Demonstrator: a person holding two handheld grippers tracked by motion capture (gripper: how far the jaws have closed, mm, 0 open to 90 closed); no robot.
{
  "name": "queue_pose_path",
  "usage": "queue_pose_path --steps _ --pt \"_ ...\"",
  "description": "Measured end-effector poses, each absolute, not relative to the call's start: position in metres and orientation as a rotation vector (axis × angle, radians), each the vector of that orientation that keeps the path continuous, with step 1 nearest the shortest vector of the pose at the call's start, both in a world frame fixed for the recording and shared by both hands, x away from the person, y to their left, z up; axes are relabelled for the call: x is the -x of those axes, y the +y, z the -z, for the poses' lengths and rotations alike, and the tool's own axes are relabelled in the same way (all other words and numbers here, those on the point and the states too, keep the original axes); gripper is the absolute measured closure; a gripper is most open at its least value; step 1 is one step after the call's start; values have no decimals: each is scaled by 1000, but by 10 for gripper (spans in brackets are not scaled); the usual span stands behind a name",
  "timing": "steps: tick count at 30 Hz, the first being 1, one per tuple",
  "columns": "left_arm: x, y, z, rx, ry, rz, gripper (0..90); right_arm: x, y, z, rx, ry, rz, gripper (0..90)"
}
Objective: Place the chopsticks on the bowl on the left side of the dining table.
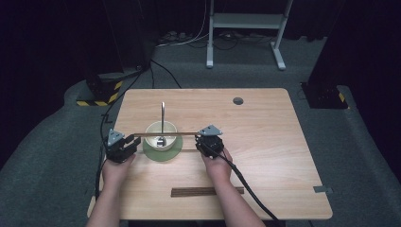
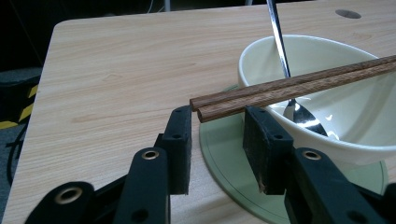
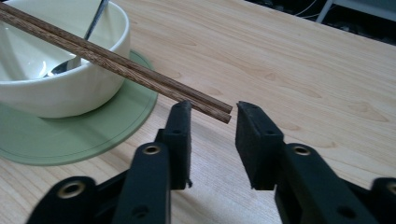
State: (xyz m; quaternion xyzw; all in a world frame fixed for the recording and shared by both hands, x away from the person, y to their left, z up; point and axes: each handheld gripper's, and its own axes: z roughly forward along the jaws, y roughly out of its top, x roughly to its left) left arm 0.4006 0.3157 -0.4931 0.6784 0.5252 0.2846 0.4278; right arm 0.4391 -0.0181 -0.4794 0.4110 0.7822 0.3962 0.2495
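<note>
A cream bowl (image 1: 161,135) stands on a green plate (image 1: 163,153) left of the table's middle. A metal spoon (image 1: 162,118) leans in the bowl, handle pointing away from me. A pair of brown chopsticks (image 1: 170,134) lies level across the bowl's rim, its ends sticking out on both sides. My left gripper (image 1: 132,141) is open, and the chopsticks' left end (image 2: 219,100) sits between its jaw tips (image 2: 217,116). My right gripper (image 3: 214,109) is also open, flanking the chopsticks' other end (image 3: 205,102), right of the bowl (image 3: 56,88).
A dark wooden strip (image 1: 207,191) lies near the table's front edge between my forearms. A round cable hole (image 1: 238,100) sits at the back. Beyond the table, a white metal frame (image 1: 246,28) and cables rest on the grey floor.
</note>
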Motion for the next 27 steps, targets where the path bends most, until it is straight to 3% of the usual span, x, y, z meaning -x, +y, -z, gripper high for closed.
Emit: queue_pose_path --steps 6,16,27 --pt "-399 318 492 -1696 1315 -711 592 -433 -22 479 -1114 2124 -1080 605" --pt "-400 318 493 -1696 1320 -717 625 -431 -24 483 -1118 2134 -1086 738" --pt "-399 320 493 -1687 1328 -704 668 -433 -20 484 -1119 2128 -1075 762"
